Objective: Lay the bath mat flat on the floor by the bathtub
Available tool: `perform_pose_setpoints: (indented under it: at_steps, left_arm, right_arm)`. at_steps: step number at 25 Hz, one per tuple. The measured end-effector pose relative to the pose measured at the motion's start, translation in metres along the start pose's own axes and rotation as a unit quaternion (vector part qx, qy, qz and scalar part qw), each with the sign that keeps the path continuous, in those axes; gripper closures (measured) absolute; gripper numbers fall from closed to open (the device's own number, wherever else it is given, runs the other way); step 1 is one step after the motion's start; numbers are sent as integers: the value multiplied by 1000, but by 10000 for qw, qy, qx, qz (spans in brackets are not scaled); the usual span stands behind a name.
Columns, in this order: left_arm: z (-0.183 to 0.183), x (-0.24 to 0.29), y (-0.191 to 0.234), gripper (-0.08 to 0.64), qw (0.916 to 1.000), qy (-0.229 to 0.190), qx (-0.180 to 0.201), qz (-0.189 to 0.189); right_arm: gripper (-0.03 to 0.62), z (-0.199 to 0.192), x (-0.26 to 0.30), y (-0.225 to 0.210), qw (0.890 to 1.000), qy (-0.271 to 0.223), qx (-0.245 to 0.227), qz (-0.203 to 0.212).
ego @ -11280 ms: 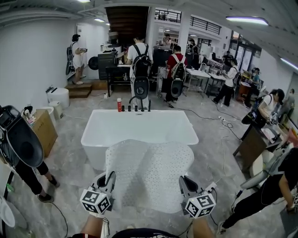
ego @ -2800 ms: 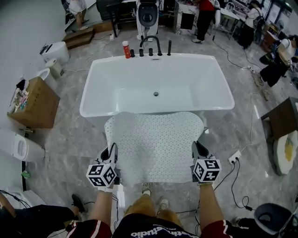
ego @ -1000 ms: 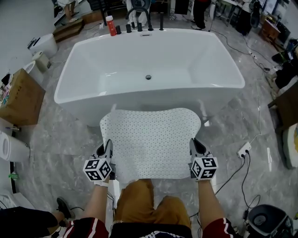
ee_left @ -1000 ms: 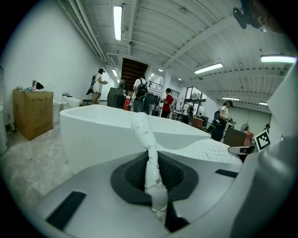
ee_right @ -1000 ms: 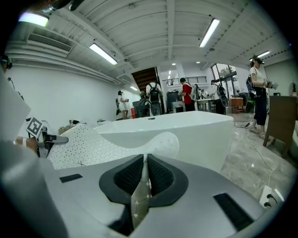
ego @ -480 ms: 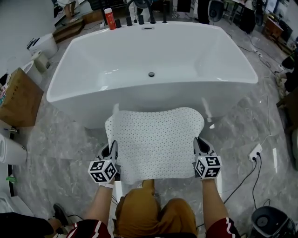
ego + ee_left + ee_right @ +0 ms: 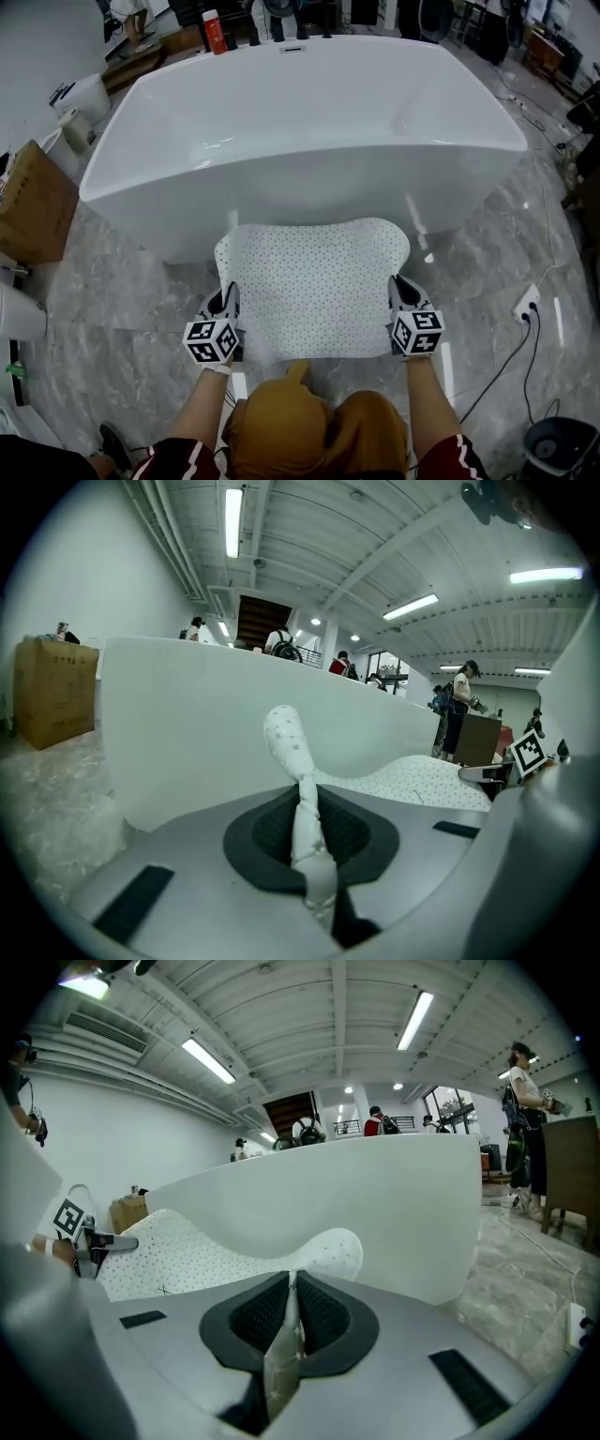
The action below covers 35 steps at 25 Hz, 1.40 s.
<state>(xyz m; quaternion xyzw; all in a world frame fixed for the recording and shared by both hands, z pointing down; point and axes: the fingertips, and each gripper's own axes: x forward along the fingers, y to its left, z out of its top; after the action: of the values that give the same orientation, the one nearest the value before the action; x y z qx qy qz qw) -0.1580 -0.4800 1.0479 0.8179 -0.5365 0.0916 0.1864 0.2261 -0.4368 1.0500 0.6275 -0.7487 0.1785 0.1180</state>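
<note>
The white dotted bath mat (image 7: 314,284) hangs stretched between my two grippers, low over the grey marble floor (image 7: 122,300) in front of the white bathtub (image 7: 300,112). My left gripper (image 7: 228,302) is shut on the mat's left edge, and a pinched strip of mat (image 7: 298,799) stands up between its pads. My right gripper (image 7: 401,292) is shut on the right edge, with a fold of mat (image 7: 281,1349) squeezed between its pads. The mat's far edge sags toward the tub wall (image 7: 375,1213). My knees in tan trousers (image 7: 319,427) show below the mat.
A cardboard box (image 7: 33,206) stands at the left, with a white toilet (image 7: 17,309) nearer me. A red bottle (image 7: 214,31) and dark taps sit on the tub's far rim. A power strip (image 7: 528,302) with cables lies on the floor at the right. People stand far behind.
Both grippers have sunk with the mat toward the floor, and my head has come lower and closer to the tub. The grips on the mat are unchanged.
</note>
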Motion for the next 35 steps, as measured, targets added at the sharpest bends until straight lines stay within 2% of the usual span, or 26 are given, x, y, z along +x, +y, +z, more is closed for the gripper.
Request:
perform_pose_setpoints:
  at_steps: [7,13,22,28,35]
  left_arm:
    - [-44,24,4,532,9997,131,-130,-155]
    - [-73,44,7,532,9993,337,-28,-169]
    - [-99,73,18,532,9987,491,28,-150]
    - [-112,91,23,532,9983,573,-118,-46]
    - [-113,108,5,532,9983,535,-202,-86]
  right_arm:
    - [548,-35,28,-5,9996,131,-243,41]
    - [546,-67,48,-20,9993,323,-151,-100]
    - [546,-102,80,-32,9984,508,76,-226]
    - [546,-121,101,-37,9969,707,-18,-342]
    - [545,-123,114,-48,9955,813,-231,-425]
